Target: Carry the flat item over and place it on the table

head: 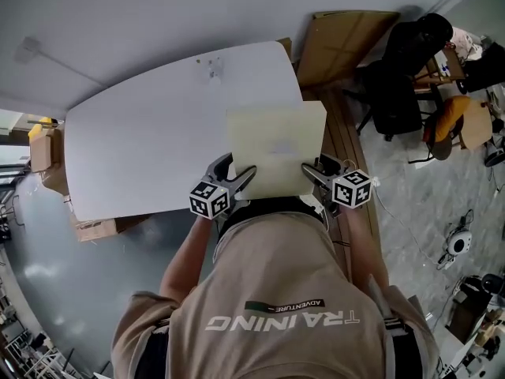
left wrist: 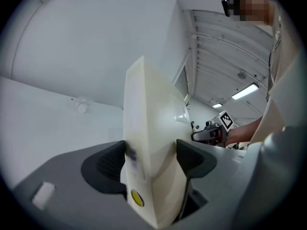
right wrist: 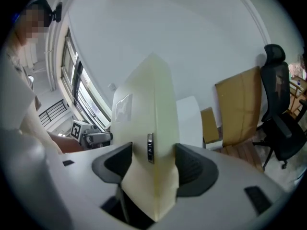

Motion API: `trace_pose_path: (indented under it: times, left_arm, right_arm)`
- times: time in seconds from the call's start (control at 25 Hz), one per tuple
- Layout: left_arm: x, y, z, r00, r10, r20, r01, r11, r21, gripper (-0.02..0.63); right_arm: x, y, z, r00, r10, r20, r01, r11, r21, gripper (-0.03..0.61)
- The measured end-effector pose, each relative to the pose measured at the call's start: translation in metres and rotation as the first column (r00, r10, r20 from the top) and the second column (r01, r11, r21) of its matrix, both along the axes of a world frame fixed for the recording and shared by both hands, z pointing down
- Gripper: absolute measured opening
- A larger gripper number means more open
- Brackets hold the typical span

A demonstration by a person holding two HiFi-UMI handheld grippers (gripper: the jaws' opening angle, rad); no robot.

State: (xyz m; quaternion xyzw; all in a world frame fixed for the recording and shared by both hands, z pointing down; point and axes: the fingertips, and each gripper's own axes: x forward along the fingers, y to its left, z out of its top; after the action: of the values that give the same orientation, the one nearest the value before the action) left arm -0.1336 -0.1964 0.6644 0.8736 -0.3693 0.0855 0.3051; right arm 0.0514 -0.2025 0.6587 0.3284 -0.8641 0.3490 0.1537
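Observation:
A flat cream-coloured panel (head: 275,147) is held level over the near right part of the white table (head: 150,144). My left gripper (head: 237,181) is shut on the panel's near left corner, and my right gripper (head: 314,177) is shut on its near right corner. Seen from the left gripper view, the panel (left wrist: 148,143) stands edge-on between the two dark pads (left wrist: 106,166), with a yellow dot on its edge. Along the right gripper view the panel (right wrist: 151,143) is likewise pinched between the pads (right wrist: 194,169).
Brown cardboard sheets (head: 339,42) lean at the table's far right. Black office chairs (head: 402,69) stand on the right, one with an orange cover (head: 448,117). Cardboard boxes (head: 43,152) sit at the table's left end. A grey floor (head: 63,275) lies to my left.

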Motion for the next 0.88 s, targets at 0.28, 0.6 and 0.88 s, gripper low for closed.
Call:
trace_pose_path:
  times: [0.28,0.6,0.88]
  left_arm:
    - [-0.002,-0.026,0.028,0.995,-0.099,0.001,0.098,0.981,-0.167,0.337]
    - [-0.002,-0.032,0.066,0.983,-0.183,-0.013,0.166,0.917,-0.363,0.337]
    - [0.005,-0.039,0.088,0.982,-0.189,-0.025,0.154,0.865,-0.478,0.337]
  right_arm:
    - [-0.004,-0.034,0.027,0.997,-0.079,-0.021,0.077,0.993,-0.085,0.284]
    - [-0.005,-0.044,0.06,0.989,-0.145,-0.033,0.136,0.972,-0.194,0.284]
    - [0.001,-0.046,0.082,0.99,-0.139,-0.024,0.128,0.958,-0.257,0.285]
